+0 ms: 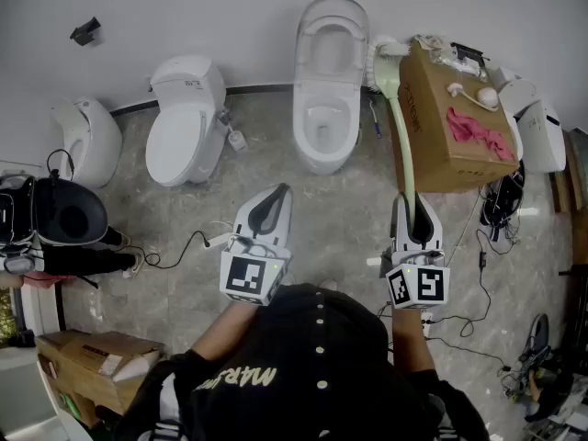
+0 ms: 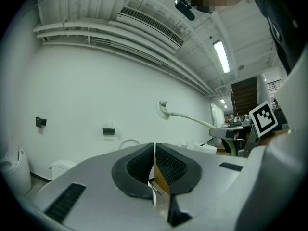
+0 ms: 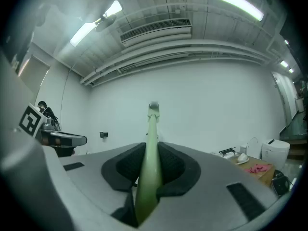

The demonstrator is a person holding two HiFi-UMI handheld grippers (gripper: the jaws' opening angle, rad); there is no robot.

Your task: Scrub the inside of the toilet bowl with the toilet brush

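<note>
Snugly between right fingers (image 3: 176, 168) — toilet brush (image 3: 151, 153).

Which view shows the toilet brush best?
The head view: the whole toilet brush shows, with its handle in the right gripper and its white bristles at the far end. The left gripper view shows it small and side-on; the right gripper view shows mostly its handle, foreshortened between the fingers.

Test room or lab rather than a bathroom, unplumbed-looking white ceramic toilets (image 1: 186, 127) standing in a row along a bare white wall (image 1: 184, 16), brown cardboard box (image 1: 432, 127) sitting alongside, black cables (image 1: 480, 259) trailing over grey stone-patterned floor (image 1: 349, 219), exposed ceiling pipes (image 3: 183, 52) running overhead.
</note>
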